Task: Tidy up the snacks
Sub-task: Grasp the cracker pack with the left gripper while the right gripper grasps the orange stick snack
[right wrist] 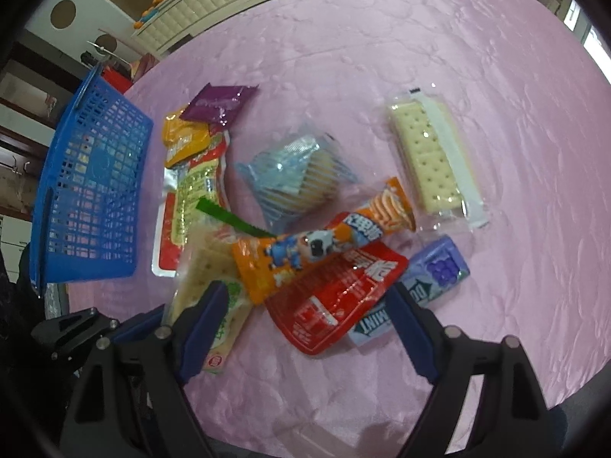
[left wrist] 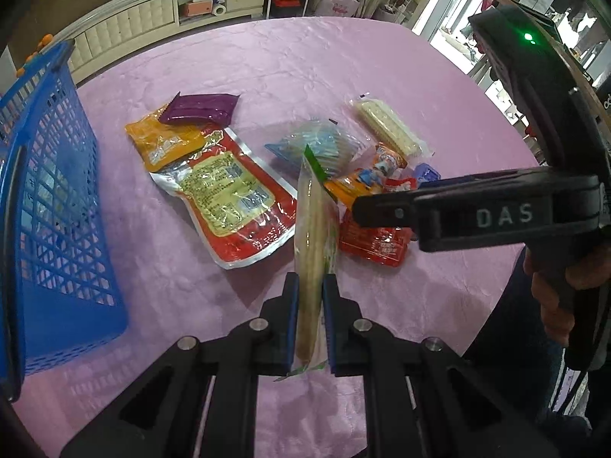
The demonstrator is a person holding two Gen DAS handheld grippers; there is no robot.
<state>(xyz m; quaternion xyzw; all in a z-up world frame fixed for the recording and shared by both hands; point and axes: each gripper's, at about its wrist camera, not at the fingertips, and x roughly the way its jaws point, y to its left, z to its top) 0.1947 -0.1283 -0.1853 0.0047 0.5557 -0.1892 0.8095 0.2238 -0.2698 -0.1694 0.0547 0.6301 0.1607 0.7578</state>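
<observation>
Over the pink table (left wrist: 343, 61), the left gripper (left wrist: 310, 305) is clamped on a green-edged cracker pack (left wrist: 311, 229), right gripper (right wrist: 305, 328) spread open above the pile, so I'd swing it left and release low inside the blue basket (left wrist: 57, 175).

- A desk under a crinkled pink cloth (left wrist: 324, 61) fills most of both views.
- A long cream cabinet with quilted door panels (left wrist: 152, 15) stands behind the desk.
- Small boxes (left wrist: 198, 0) sit in the cabinet's open shelf.
- A pink bag (left wrist: 341, 4) stands on the floor beyond.
</observation>
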